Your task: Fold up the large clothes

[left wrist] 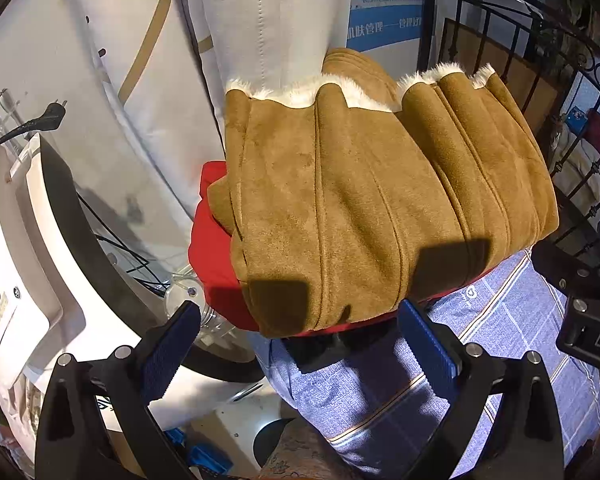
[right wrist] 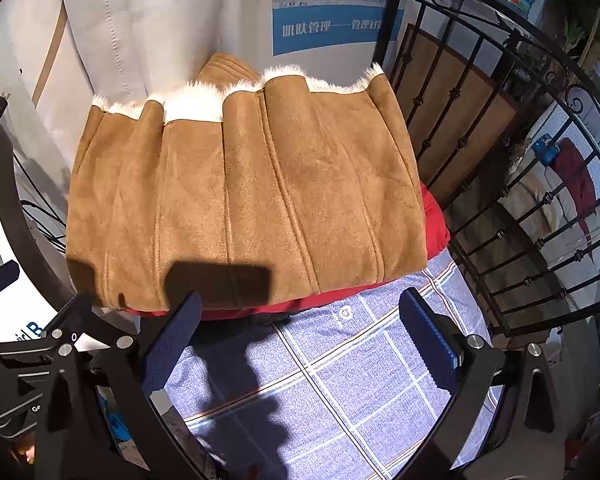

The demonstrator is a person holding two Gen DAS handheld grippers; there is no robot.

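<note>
Though fur-edged, tan coat (right wrist: 244, 200) neatly folded

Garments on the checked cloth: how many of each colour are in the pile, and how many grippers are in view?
Brown suede, fleece-lined, folded, on top: 1, the brown coat
Red, lying under the brown coat: 1, the red garment
Grippers, both open and holding nothing: 2, the left gripper and the right gripper
Total: 2 garments, 2 grippers
</note>
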